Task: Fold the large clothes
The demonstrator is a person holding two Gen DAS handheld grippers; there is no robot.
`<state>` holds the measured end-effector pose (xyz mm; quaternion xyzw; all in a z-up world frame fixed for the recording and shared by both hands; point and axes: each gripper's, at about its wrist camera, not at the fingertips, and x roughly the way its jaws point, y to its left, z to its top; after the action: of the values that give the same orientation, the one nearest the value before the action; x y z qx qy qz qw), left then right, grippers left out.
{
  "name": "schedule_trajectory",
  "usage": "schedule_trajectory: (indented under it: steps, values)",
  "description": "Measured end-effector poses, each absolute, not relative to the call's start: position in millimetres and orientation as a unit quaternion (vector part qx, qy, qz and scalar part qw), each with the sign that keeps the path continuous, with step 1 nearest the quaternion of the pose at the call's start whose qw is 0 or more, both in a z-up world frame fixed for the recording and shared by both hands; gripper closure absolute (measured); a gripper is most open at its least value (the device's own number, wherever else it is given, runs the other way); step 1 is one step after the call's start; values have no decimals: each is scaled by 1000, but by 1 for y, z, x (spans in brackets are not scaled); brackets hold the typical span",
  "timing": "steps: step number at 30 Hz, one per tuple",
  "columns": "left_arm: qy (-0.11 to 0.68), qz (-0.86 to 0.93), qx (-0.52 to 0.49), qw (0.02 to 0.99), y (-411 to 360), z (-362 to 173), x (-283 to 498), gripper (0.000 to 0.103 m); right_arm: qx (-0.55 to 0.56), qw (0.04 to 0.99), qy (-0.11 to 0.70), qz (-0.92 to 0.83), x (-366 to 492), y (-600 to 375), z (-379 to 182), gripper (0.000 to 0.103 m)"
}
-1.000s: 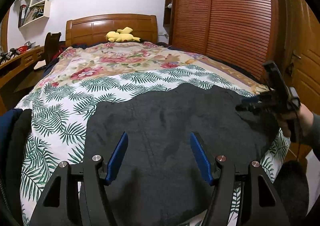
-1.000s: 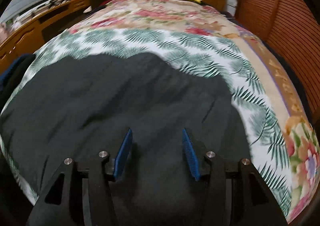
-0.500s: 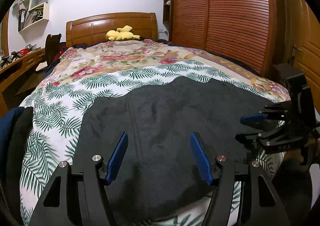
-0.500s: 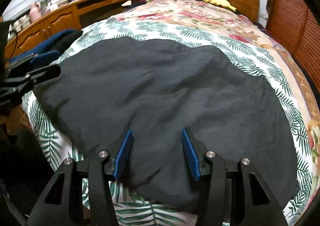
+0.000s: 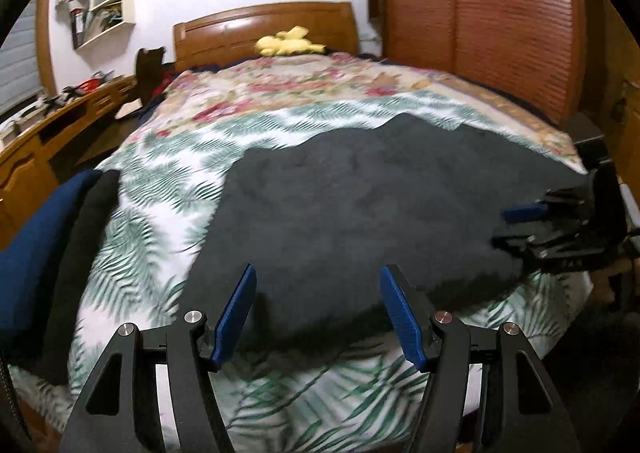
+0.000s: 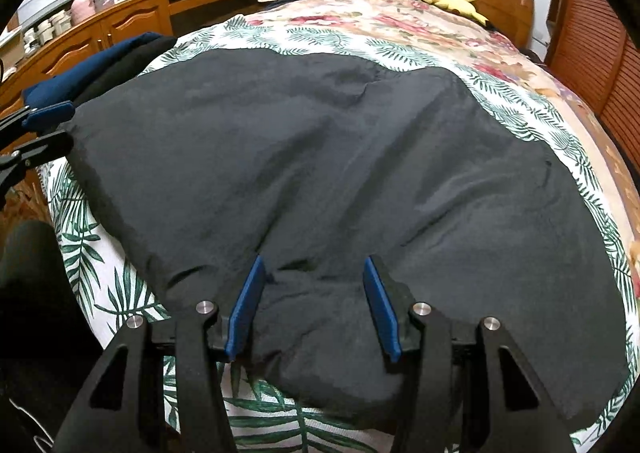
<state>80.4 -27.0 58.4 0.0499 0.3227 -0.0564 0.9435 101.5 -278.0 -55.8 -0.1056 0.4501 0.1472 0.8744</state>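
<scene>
A large black garment [image 5: 360, 213] lies spread flat across the foot of a bed with a palm-leaf cover [image 5: 160, 189]. My left gripper [image 5: 318, 273] hovers open over the garment's near left edge, with nothing pressed between its blue pads. In the right wrist view the garment [image 6: 320, 153] fills the middle. My right gripper [image 6: 313, 265] is open just above its near edge, where a low bulge of cloth lies between the fingers. Each gripper shows in the other's view: the right gripper [image 5: 516, 227] at the garment's right corner, the left gripper [image 6: 56, 129] at its left corner.
A folded navy and black pile [image 5: 52, 237] sits at the bed's left edge, also seen as the pile [image 6: 104, 61]. A yellow plush toy [image 5: 288, 45] lies by the wooden headboard. A wooden desk [image 6: 120, 21] runs along the left, louvred wardrobe doors [image 5: 480, 13] along the right.
Both grippers drew back toward the foot of the bed and tipped downward. The right gripper swung left and sank to the garment's near edge. Both jaws kept their width.
</scene>
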Motion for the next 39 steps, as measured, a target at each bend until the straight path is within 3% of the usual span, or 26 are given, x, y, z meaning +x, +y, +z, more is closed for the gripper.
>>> schedule_trajectory:
  steps: [25, 29, 32, 35, 39]
  values:
    - [388, -16, -67, 919, 13, 41, 84, 37, -104, 885, 424, 160, 93, -280, -60, 51]
    - [385, -22, -67, 920, 12, 40, 86, 55, -105, 887, 420, 159, 91, -281, -60, 51]
    - [384, -35, -68, 920, 12, 40, 90, 84, -102, 890, 415, 161, 90, -281, -60, 50]
    - [373, -38, -61, 925, 8, 48, 92, 92, -104, 890, 413, 160, 89, -281, -60, 50]
    - [337, -33, -42, 940, -5, 71, 87, 94, -100, 891, 412, 165, 89, -283, -58, 50]
